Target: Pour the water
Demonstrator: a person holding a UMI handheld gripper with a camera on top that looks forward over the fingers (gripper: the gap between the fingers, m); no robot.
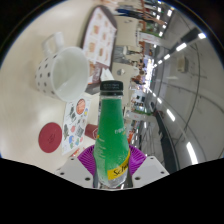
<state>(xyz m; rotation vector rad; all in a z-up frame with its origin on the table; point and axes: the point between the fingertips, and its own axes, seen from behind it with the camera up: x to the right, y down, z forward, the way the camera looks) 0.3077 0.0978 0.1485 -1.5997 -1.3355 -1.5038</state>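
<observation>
A green plastic bottle (111, 128) with a white cap and a yellow label stands upright between my fingers. Both purple pads (92, 158) press against its lower body, so my gripper (112, 162) is shut on it. The view is tilted, and the bottle looks lifted off the table. A white cup (62, 72) with a wide open mouth stands on the table beyond the bottle and to its left. The cup's inside looks white; I cannot tell whether it holds water.
A patterned white tablecloth (78, 122) with coloured dots covers the table under the cup. A red round coaster (47, 135) lies near the cup. A printed placemat or board (100, 38) lies farther off. Ceiling lights (185, 45) and a room fill the right.
</observation>
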